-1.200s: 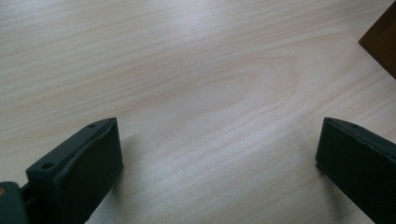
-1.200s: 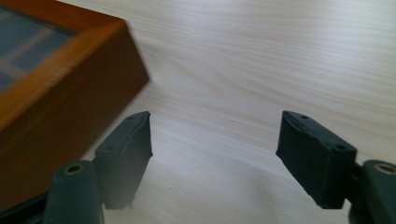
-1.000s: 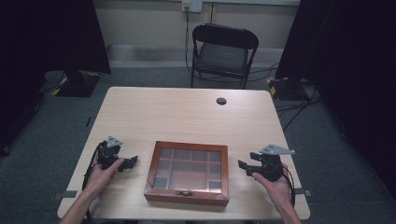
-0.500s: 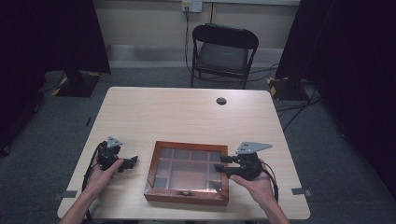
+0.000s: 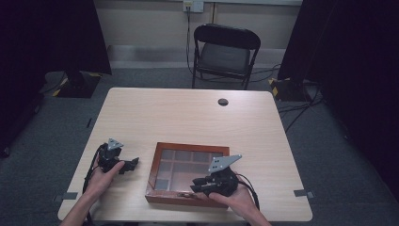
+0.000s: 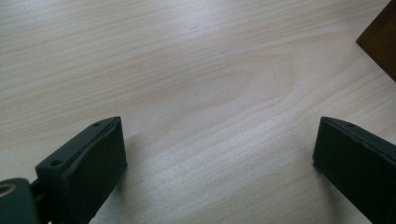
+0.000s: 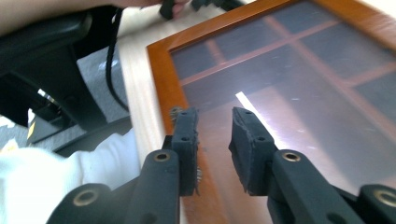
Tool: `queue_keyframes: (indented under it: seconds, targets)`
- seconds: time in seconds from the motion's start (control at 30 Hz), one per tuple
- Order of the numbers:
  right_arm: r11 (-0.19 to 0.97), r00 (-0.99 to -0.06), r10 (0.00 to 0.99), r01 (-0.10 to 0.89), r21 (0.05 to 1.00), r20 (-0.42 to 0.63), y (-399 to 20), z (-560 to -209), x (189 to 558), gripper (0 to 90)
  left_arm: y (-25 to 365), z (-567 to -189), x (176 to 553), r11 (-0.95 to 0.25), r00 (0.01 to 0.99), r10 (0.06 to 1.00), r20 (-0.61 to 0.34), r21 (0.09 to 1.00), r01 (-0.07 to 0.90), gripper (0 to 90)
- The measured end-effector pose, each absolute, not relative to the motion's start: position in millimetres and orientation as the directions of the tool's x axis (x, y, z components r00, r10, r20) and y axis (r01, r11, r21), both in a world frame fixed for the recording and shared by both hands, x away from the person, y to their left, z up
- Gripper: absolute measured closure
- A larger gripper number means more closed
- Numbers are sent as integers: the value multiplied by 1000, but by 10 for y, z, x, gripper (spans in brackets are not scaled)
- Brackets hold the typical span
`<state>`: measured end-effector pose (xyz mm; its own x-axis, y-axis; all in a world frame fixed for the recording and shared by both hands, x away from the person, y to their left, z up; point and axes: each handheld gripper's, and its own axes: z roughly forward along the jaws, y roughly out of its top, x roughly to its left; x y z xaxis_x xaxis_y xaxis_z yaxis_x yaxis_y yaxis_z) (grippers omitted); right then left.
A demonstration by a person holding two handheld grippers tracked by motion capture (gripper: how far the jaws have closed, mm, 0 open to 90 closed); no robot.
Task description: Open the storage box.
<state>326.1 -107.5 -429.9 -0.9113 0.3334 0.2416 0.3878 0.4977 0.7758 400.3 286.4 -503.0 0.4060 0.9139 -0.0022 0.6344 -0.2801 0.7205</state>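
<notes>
Showing a wooden box (image 5: 188, 169) w/ a glass lid, lying flat near the front edge of a pale wooden table (image 5: 188, 117), roughly centred left-to-right. Through the lid: wooden dividers split the inside into several compartments; contents can't be made out through the dark, reflective glass. Lid is down.

Right gripper (image 5: 200, 183): held over the box's front part, above the near rim, jaws pointing toward the person's left. In the right gripper view (image 7: 212, 130) the jaws stand close together w/ a narrow gap, nothing between them; they have just been closing. Beneath them: the box's brown frame and glass, w/ a bright streak of reflected light. A small metal fitting on the frame shows just by the left jaw; whether the jaw touches it can't be told. The grey three-cornered plate sits on top of this gripper in the high view.

Left gripper (image 5: 133, 163): rests on the table to the left of the box, apart from it, jaws pointing toward the box. In the left gripper view (image 6: 219, 154) the jaws are spread wide over bare tabletop, nothing between them; a corner of the box shows at upper right.

Also: a black folding chair (image 5: 225, 54) beyond the far edge of the table; a small dark round spot (image 5: 223, 101) on the table's far side.
</notes>
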Motion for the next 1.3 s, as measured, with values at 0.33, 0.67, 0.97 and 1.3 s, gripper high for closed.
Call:
queue_keyframes:
  seconds: [0.33,0.67,0.97,1.3]
  targets:
    - [541,-938,258,338,770,231,-901,-4377,3200,774,2869,-5030,3991,-287,412,911,0,719,634,20]
    - [551,-943,249,325,769,220,-887,-4437,3182,807,2869,-5029,3991,-288,413,911,1,718,634,20]
    - [571,-952,226,301,764,206,-896,-4419,3187,829,2876,-5028,3991,-293,419,908,3,718,631,20]
    - [586,-948,218,316,746,230,-987,-4399,3216,826,2891,-5025,3964,-298,435,901,-4,723,623,52]
